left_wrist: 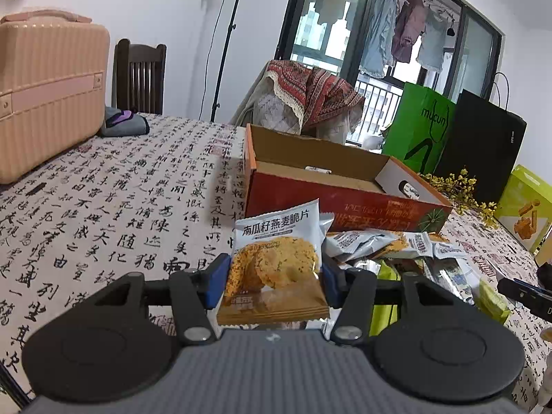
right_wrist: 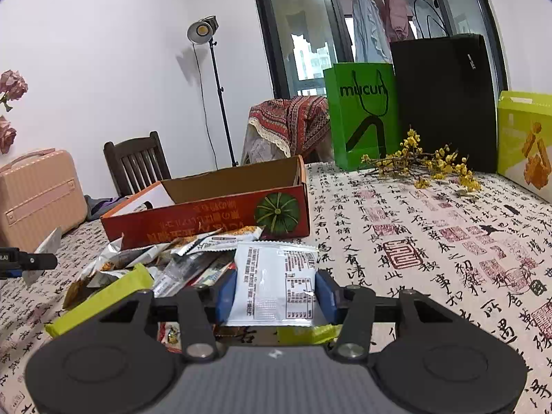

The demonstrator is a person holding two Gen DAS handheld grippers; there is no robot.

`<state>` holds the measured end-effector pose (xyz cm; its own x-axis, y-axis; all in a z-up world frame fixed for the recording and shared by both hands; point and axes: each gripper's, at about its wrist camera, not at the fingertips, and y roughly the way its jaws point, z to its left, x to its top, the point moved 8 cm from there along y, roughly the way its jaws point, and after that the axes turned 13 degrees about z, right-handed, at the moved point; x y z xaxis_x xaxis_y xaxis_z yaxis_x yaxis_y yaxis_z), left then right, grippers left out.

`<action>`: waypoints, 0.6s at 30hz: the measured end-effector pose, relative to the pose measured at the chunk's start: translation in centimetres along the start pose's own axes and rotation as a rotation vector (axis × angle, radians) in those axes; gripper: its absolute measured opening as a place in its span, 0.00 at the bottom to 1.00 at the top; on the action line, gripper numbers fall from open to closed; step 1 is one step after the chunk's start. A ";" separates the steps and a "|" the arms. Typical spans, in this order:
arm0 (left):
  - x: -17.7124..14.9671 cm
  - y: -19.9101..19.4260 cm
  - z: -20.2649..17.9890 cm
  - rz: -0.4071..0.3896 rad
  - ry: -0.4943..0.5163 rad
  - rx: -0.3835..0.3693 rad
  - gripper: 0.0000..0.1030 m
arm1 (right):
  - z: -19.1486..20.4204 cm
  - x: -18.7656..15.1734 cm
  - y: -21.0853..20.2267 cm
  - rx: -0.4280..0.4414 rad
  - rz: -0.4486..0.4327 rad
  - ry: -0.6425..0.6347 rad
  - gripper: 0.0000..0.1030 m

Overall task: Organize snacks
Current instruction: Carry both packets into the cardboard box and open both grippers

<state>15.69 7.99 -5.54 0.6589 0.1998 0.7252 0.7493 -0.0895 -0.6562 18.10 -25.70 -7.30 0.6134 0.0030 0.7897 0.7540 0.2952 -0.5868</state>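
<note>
Both grippers clamped on snacks: left gripper [left_wrist: 272,284] on crisp packet [left_wrist: 276,262], right gripper [right_wrist: 274,296] on white packet [right_wrist: 274,284]. Next they go in the red box [left_wrist: 345,207], I'd guess.

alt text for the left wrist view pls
The left tool grips an upright oat crisp packet between its blue pads, above a calligraphy-print tablecloth. Behind it lie loose snack packets and an open red cardboard box.

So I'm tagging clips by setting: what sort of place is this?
Most likely a home dining room: a table under a calligraphy-print cloth, a wooden dining chair, and laundry hanging on a balcony behind glass doors.
</note>
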 end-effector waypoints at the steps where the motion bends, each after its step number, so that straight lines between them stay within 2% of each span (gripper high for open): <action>1: 0.1 -0.1 0.0 -0.005 0.003 -0.001 0.53 | 0.0 0.1 -0.1 -0.001 -0.004 -0.003 0.47; 10: 3.9 0.2 -2.9 -0.059 0.053 -0.015 0.54 | 1.4 3.7 -0.4 -0.009 -0.064 -0.064 0.47; 18: 8.3 2.9 -5.8 -0.068 0.056 -0.028 0.54 | 2.8 9.0 2.4 0.001 -0.087 -0.099 0.47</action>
<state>23.70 3.75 -0.19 0.6087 0.1516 0.7788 0.7934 -0.1052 -0.5996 24.77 -22.30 -1.10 0.5200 0.0714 0.8512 0.8030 0.2989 -0.5157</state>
